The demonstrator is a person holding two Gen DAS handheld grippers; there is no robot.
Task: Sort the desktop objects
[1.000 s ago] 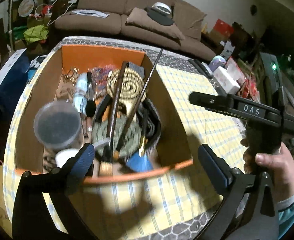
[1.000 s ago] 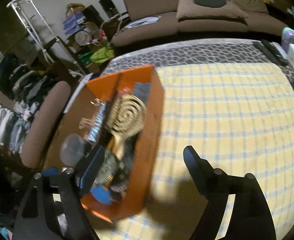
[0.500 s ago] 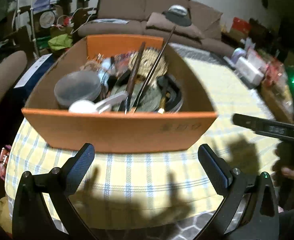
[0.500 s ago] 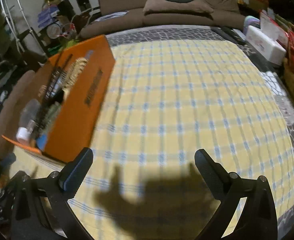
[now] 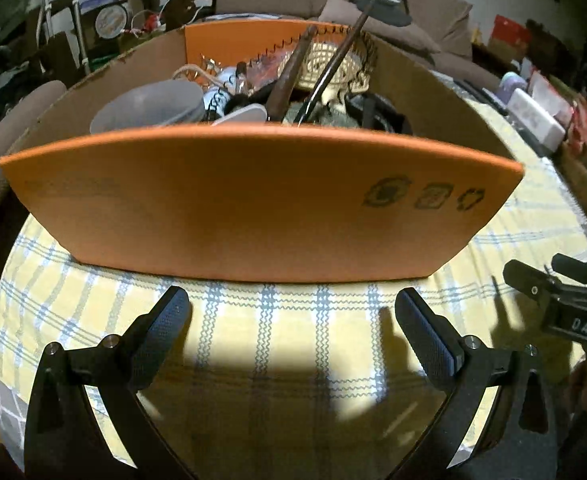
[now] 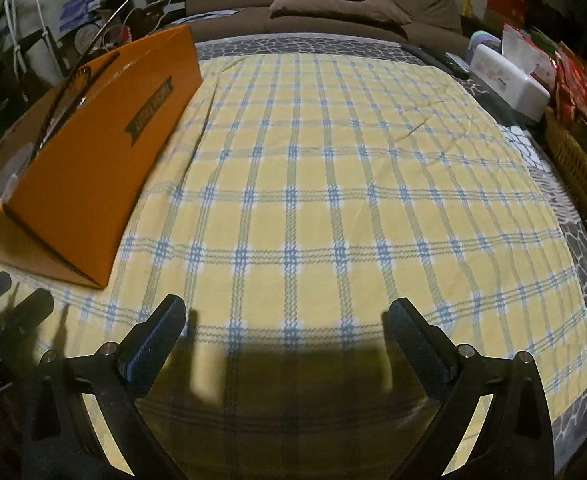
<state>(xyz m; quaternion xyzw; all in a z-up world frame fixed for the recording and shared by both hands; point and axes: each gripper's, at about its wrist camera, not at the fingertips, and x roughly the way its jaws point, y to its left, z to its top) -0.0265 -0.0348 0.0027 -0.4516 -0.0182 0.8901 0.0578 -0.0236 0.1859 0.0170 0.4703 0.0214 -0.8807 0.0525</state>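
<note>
An orange cardboard box (image 5: 253, 208) stands on the yellow checked tablecloth (image 5: 285, 344), stuffed with several desktop objects: a grey round lid (image 5: 149, 106), a brown-handled brush (image 5: 289, 76), a thin dark stick (image 5: 333, 64) and a woven yellow coaster (image 5: 329, 66). My left gripper (image 5: 291, 320) hangs open just in front of the box's near wall, nothing between its fingers. In the right wrist view the same box (image 6: 93, 152) sits at the left. My right gripper (image 6: 285, 332) is open wide over bare cloth (image 6: 333, 184), holding nothing.
A brown sofa (image 6: 333, 4) with a cushion lies behind the table. A white tissue box (image 6: 509, 80) and red packets (image 6: 573, 76) stand at the right edge beside a wicker basket (image 6: 581, 172). Part of the right gripper's body (image 5: 565, 304) shows in the left view.
Both grippers have sunk toward the table and tipped more level. The left one now faces the box's front wall instead of looking down into it. The right one has swung rightward onto bare cloth.
</note>
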